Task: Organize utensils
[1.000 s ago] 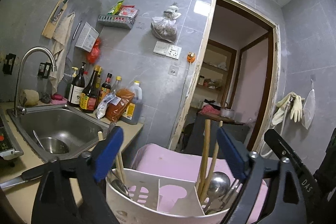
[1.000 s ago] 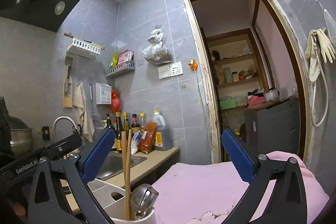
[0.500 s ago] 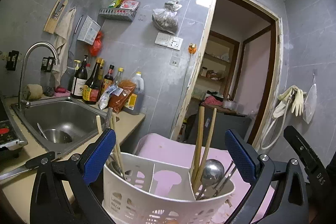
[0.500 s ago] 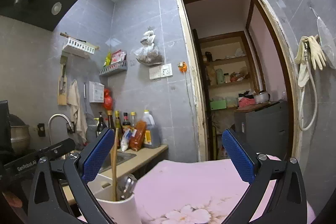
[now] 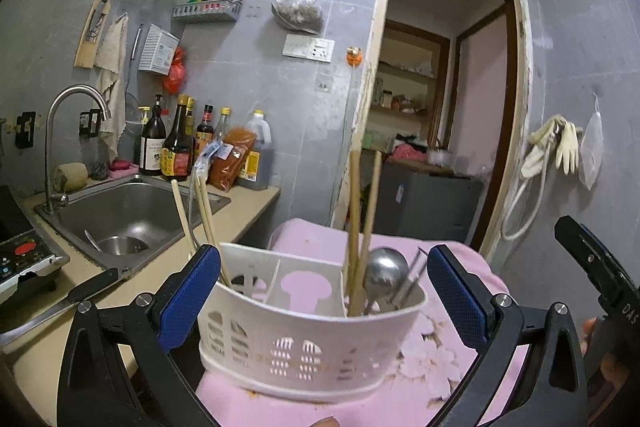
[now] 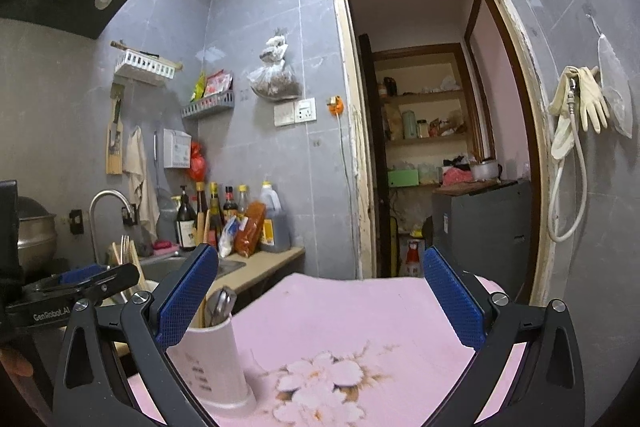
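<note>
Left wrist, caddy's (image 5: 304, 339) three compartments, right wrist, caddy's end only

left gripper (image 5: 323, 291): black frame; blue textured pads; silver screws

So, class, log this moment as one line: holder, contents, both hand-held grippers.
holder: white utensil holder on pink cloth | contents: chopsticks, metal spoon | left hand-held gripper: open around holder | right hand-held gripper: open, empty
</note>
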`<state>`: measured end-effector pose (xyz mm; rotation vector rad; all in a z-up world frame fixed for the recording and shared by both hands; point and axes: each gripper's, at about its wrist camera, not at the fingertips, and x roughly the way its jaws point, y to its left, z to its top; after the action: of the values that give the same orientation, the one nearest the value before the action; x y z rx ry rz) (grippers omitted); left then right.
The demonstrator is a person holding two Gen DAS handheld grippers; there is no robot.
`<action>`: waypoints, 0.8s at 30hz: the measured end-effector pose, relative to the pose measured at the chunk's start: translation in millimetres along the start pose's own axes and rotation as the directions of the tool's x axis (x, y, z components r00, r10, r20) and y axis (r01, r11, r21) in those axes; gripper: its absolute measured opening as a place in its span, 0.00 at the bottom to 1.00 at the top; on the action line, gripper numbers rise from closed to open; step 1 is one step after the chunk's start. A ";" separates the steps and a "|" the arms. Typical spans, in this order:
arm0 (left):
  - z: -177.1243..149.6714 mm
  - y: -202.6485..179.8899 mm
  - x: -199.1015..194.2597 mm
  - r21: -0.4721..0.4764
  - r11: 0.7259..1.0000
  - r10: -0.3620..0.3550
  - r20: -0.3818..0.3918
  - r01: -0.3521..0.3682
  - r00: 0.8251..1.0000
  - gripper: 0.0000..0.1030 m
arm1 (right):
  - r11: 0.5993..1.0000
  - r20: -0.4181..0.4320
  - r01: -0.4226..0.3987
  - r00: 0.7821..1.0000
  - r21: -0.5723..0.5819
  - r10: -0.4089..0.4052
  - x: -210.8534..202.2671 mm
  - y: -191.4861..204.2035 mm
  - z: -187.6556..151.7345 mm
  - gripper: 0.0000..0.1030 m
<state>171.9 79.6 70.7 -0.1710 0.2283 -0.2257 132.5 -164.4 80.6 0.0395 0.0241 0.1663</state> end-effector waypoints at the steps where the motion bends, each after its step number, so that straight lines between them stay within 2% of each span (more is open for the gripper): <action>1: -1.0 -1.1 -1.2 0.004 1.000 0.000 -0.005 0.000 1.000 0.98 | 1.000 -0.008 0.005 1.000 -0.004 -0.005 -3.2 -1.3 -0.3 1.00; 12: -15.8 -15.8 -32.2 0.008 0.999 -0.034 -0.084 0.034 0.996 0.98 | 0.996 -0.119 0.071 0.991 0.053 -0.064 -49.4 -29.8 -5.1 1.00; 19: -28.3 -35.6 -49.6 0.047 0.998 -0.046 -0.086 0.050 0.995 0.98 | 0.994 -0.154 0.099 0.984 0.039 -0.092 -74.0 -36.1 -9.7 1.00; 24: -38.7 -40.7 -57.1 0.046 0.996 -0.070 -0.095 0.074 0.993 0.98 | 0.992 -0.143 0.124 0.982 0.004 -0.122 -95.1 -33.6 -15.2 1.00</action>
<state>100.1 48.8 53.0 -0.1201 0.3092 -0.3110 43.8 -212.7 66.0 0.0393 0.1702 0.0448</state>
